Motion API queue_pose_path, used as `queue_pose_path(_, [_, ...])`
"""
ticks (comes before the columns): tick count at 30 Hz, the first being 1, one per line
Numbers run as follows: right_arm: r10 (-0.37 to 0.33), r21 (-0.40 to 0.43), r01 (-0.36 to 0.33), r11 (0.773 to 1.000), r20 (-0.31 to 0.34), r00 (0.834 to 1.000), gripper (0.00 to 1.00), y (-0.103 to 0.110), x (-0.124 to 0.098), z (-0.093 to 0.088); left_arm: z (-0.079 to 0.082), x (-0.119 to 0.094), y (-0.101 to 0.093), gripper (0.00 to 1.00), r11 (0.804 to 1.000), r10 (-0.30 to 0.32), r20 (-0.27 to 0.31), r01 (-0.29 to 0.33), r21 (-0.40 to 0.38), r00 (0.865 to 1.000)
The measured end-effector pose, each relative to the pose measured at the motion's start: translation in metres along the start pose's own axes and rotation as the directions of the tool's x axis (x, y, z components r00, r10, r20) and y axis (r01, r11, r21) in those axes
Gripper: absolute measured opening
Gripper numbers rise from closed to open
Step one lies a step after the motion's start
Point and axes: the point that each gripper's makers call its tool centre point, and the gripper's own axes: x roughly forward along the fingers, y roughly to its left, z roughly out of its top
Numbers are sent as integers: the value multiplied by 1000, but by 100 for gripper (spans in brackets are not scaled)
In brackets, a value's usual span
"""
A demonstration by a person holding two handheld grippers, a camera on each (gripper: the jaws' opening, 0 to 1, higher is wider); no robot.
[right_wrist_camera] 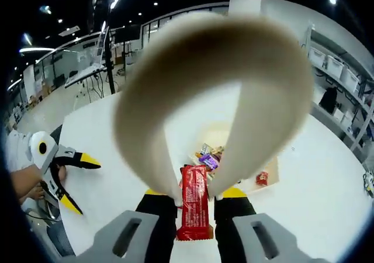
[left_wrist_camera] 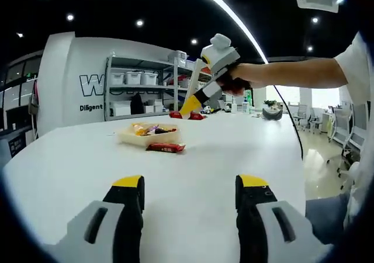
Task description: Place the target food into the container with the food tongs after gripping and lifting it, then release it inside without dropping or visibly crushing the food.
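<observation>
Left gripper view
Left gripper (left_wrist_camera: 190,190): its two jaws are seen wide apart, with nothing between them.
Table (left_wrist_camera: 76,175): a white top is seen under and past the jaws.
Container (left_wrist_camera: 147,136): one flat tray is seen far ahead of the jaws, with mixed snacks inside.
Red snack (left_wrist_camera: 166,148): one is seen lying just in front of the container, on the table.
Right gripper (left_wrist_camera: 205,90): it is seen held up high, past the container, in a person's hand.

Right gripper view
Food tongs (right_wrist_camera: 204,99): one pair is held squeezed between the right gripper's jaws.
Red bar (right_wrist_camera: 194,207): one is pinched by the tongs, right between the jaws.
Container: it is seen just ahead of the tong tips.
Snacks in it: the number cannot be told.

Step
Step now: carrying, it is judged, with the bar lifted.
Next move: the bar should be brought over the container, lowered, and let go softly.
</observation>
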Motion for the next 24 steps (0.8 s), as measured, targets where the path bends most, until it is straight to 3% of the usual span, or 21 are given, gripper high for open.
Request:
queue_pose_path(7, [-11, 18, 11, 1000, 8, 1000, 18, -10, 2, 5, 1, 0, 0, 62, 1000, 4, 2, -4, 5, 1000])
queue_pose_path(15, [-61, 20, 61, 998, 6, 998, 18, -38, 17, 8, 2, 0, 0, 62, 1000, 8, 4, -8, 9, 1000])
queue_pose_path(19, [-51, 81, 51, 995, 3, 999, 19, -45, 25, 6, 1, 0, 0, 62, 1000, 9, 0, -9, 13, 1000])
queue_pose_path(24, [-63, 96, 64, 993, -16, 998, 19, -59, 40, 3, 1, 1, 0, 62, 1000, 9, -4, -9, 16, 1000])
